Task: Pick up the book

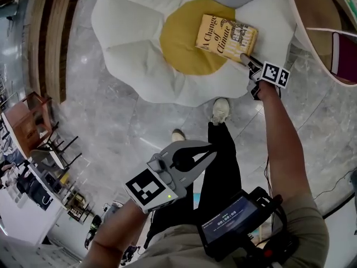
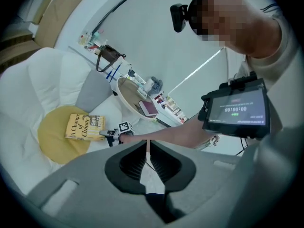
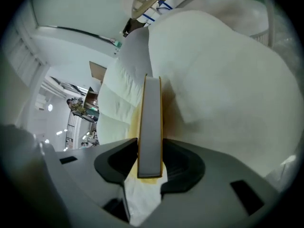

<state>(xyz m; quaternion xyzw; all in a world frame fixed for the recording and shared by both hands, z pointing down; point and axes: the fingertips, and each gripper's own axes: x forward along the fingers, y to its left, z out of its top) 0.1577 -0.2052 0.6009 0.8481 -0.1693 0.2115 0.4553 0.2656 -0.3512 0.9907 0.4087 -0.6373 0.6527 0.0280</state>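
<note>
The right tongs [image 1: 245,57] were clamped on the edge of the book [image 1: 226,36], which lay on the flower-shaped cushion [image 1: 134,32]; the lift remained. The left tongs [image 1: 211,148] hung together, empty.

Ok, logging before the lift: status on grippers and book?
Right gripper clamped on yellow book edge. Left gripper shut, empty, well clear. Book lying on flower cushion. Nothing in the way.

Yellow on white and grey
The book [image 1: 226,37] is yellow with dark lettering; the flower cushion [image 1: 134,43] white-petalled, yellow-centred; the floor [image 1: 111,127] veined grey marble.
</note>
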